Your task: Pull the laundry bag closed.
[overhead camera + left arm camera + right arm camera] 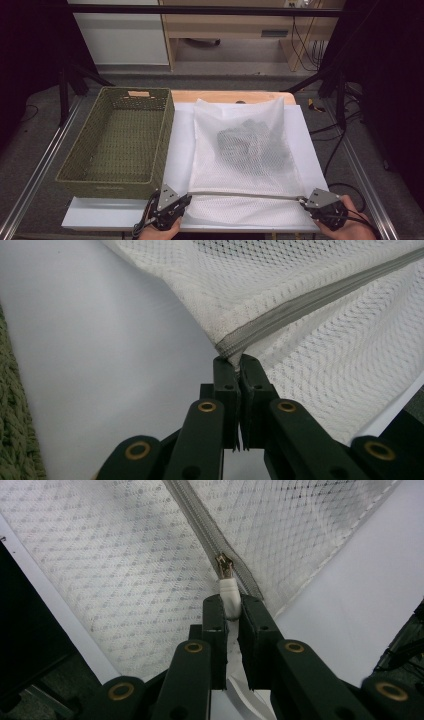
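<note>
High view: a white mesh bag (240, 160) is lying on the table's (125, 215) near right, its zipper (245, 194) being stretched taut.
Left gripper (184, 200) is clamping the zipper's end while right gripper (303, 200) is pinching the pull tab (229, 591), likely bracing it for sliding; a green basket (120, 145) is waiting left.
</note>
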{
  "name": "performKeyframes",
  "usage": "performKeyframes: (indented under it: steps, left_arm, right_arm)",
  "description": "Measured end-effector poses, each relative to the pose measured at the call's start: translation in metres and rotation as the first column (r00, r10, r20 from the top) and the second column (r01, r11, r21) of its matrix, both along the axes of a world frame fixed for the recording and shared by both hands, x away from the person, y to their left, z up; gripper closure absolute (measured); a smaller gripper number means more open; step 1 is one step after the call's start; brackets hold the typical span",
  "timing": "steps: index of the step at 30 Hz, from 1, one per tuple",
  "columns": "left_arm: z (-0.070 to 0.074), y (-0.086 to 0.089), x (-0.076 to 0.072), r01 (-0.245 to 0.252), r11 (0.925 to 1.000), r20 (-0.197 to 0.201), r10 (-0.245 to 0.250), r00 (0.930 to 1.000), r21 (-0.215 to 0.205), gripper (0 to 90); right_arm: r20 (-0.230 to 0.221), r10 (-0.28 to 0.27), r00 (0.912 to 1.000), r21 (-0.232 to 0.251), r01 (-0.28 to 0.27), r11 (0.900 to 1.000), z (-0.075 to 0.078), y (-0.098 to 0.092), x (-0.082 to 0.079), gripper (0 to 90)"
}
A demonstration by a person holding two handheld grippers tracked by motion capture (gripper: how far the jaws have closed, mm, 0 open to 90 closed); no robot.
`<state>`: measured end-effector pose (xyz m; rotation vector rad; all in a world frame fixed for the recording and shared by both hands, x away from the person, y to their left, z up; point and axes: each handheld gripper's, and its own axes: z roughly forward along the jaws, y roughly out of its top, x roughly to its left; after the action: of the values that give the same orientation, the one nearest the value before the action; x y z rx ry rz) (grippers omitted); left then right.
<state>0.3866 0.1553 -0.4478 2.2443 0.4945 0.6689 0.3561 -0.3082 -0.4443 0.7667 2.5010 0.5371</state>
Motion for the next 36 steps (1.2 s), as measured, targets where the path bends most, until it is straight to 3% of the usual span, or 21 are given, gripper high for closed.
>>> performKeyframes:
  steps: [17, 27, 36]
  left_arm:
    - [-0.002, 0.000, 0.000, -0.006, 0.9999, 0.009, 0.006, 0.9999, 0.016, 88.1]
    - [-0.003, -0.002, 0.000, -0.011, 0.9990, 0.020, 0.010, 0.9997, 0.044, 88.1]
    - [-0.008, -0.009, -0.001, -0.009, 0.9973, 0.023, 0.007, 0.9997, 0.073, 88.1]
  right_arm:
    - [-0.015, -0.033, 0.9994, -0.003, 0.032, 0.999, -0.003, -0.016, 0.001, 82.2]
    - [-0.021, -0.048, 0.9986, 0.001, 0.048, 0.999, -0.004, -0.019, 0.003, 82.2]
    - [-0.022, -0.071, 0.9972, -0.024, 0.071, 0.997, -0.002, -0.023, 0.012, 82.2]
